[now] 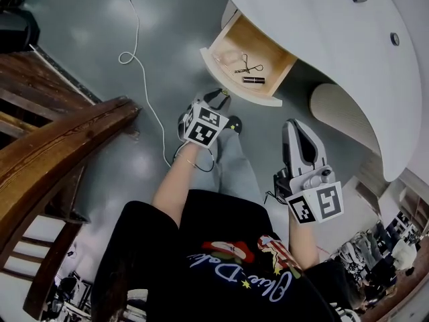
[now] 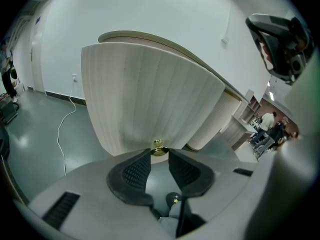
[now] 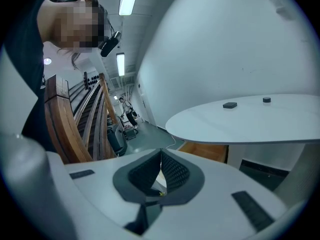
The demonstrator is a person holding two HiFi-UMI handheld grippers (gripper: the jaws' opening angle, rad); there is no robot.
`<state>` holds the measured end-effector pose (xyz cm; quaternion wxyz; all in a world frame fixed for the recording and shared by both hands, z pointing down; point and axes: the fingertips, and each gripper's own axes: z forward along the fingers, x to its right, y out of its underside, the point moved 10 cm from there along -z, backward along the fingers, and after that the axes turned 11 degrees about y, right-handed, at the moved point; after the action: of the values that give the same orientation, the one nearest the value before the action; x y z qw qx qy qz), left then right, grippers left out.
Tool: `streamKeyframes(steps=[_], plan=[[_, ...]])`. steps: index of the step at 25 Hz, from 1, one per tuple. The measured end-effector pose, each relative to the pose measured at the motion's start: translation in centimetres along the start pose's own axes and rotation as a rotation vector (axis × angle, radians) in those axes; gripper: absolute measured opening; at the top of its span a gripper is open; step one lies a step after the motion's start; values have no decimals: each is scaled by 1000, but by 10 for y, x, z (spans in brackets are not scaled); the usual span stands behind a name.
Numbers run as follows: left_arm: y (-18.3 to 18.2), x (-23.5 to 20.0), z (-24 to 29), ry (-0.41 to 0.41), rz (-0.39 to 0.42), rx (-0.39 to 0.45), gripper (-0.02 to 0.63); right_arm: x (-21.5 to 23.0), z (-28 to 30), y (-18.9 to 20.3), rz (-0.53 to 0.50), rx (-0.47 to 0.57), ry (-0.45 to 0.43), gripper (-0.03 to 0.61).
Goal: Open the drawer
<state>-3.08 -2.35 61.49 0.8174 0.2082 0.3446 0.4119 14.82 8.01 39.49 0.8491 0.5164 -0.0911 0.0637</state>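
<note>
Drawer (image 1: 236,49) is sitting well out from under the white surface (image 1: 322,32), with the inside showing. A metal tool (image 1: 249,68) and a dark tube (image 1: 253,80) are lying in it. I'm judging the opening as basically done, but I can't tell whether the drawer is at full travel.

Left tongs (image 2: 159,156) are pointing down at the drawer's fluted front (image 2: 150,94). The jaws are standing apart, with the brass knob (image 2: 159,149) right at their tips. The pads aren't looking clamped on it, so I'm reading this as letting go, not pulling.

Right tongs (image 3: 161,156) are hanging idle beside the person's right side. The tips are pressing together with nothing between them, and they're well apart from the drawer.

What's probably left is backing the left tongs straight off the knob. A last tug may be needed if more travel is wanted.

Clearances:
- The surface edge is overhanging above and right of the drawer, and the right tongs are sitting just under that rim. I'd be keeping them low.
- The fluted pedestal (image 1: 342,106) is standing right of the drawer, so there's little room that side.
- The floor (image 1: 80,19) is lying open to the left. A white cable (image 1: 144,79) is running across it near the left tongs.
- The wooden railing (image 1: 60,146) is staying well apart, far left.
- The person's legs are directly behind the left tongs, which is limiting the retreat path.
</note>
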Motion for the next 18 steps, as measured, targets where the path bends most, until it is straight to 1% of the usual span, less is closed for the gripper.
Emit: streamKeyframes(steps=[3,6,9,12,14,18], plan=[[-2,1,-11,-19,12,-16,109,1,-3,-3,2,13,1,3],[-7,4,-29,-43,11,25,97,5,-5,-6,7,20,0,3],[-13,11,-51,-72,-11,62,52,10,-10,-12,12,29,2,3],[-26,19,-75,-105,-11,109,11,15,-17,-20,33,62,-1,2],[-38,25,-89,-116,9,131,5,17,-21,-25,45,85,-9,2],[-72,41,-115,-111,80,186,5,23,-26,-38,7,113,3,2]])
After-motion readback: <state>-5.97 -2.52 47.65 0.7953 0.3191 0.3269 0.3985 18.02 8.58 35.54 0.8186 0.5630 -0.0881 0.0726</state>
